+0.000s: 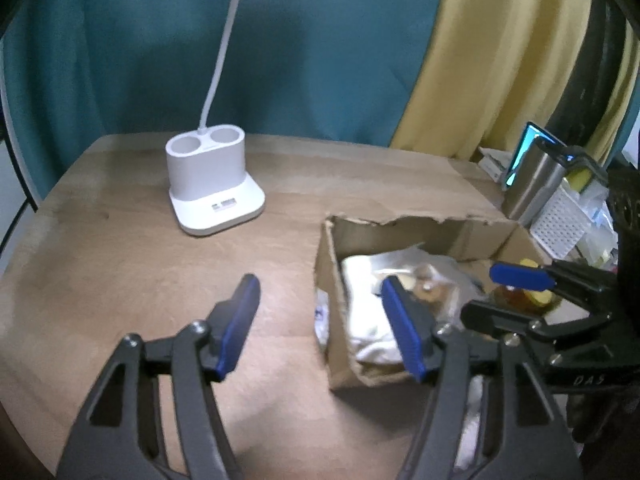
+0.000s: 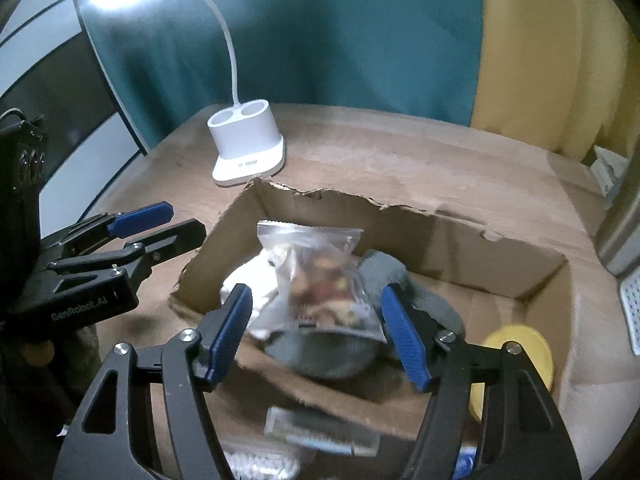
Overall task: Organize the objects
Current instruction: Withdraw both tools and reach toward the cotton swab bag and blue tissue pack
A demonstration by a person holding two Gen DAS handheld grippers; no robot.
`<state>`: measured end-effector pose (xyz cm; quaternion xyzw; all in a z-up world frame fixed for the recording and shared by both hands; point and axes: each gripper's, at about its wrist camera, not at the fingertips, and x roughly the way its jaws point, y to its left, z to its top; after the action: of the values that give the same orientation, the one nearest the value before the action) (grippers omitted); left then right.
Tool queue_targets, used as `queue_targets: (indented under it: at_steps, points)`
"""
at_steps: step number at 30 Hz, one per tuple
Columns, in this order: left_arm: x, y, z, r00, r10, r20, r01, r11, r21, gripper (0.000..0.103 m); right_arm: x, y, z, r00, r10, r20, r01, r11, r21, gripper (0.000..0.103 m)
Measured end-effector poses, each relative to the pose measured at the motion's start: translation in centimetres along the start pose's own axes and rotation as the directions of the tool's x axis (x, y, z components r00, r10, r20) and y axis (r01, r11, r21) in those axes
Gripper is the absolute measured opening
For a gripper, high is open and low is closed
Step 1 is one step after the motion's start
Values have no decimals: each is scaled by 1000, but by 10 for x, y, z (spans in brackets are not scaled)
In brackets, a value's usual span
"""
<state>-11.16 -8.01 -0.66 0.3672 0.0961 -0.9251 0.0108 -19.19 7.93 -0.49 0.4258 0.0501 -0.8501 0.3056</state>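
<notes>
Both grippers released, nothing between the pads: left gripper [image 1: 320, 326] straddles the near-left wall of the torn cardboard box [image 2: 460, 240] on the worktop [image 1: 120, 260], right gripper [image 2: 316, 334] hangs above the box interior. Clear crinkly snack pouch [image 2: 316, 276] lies in the box straight ahead of the right gripper, long axis pointing away from it, propped on a grey knit cloth [image 2: 384, 272] and a white cloth [image 2: 256, 276]; right hand is nearer. Yellow disc-shaped lid [image 2: 520, 344] sits at the box's right; white plastic lamp base [image 1: 214, 184] stands well apart.

Desk [image 1: 120, 264]: matt wood grain. Box [image 2: 460, 240]: rough brown cardboard, torn rim. Snack bag [image 2: 316, 276]: glossy clear plastic. Lamp base [image 1: 212, 184]: smooth white plastic. Canister [image 1: 532, 184]: brushed metal.
</notes>
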Motion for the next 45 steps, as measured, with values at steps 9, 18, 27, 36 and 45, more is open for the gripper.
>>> queue_targets:
  at_steps: [9,18,27,36,45]
  points:
    - [-26,-25,-12,1000,-14,26,13,1000,24,69,-40,-3,-23,998,-30,54,30,1000,0,71]
    - [-40,-52,-25,999,-40,27,38,998,49,69,-74,-17,-48,992,-75,99,73,997,25,71]
    - [-44,-68,-41,999,-51,3,51,997,51,70,-96,-38,-73,986,-126,113,119,991,67,71]
    - [-42,-79,-59,997,-73,-26,74,997,28,87,-103,-48,-96,984,-145,103,136,987,87,71]
    - [-29,-89,-84,991,-87,-106,87,996,-3,88,-98,-53,-118,985,-151,85,144,986,80,71]
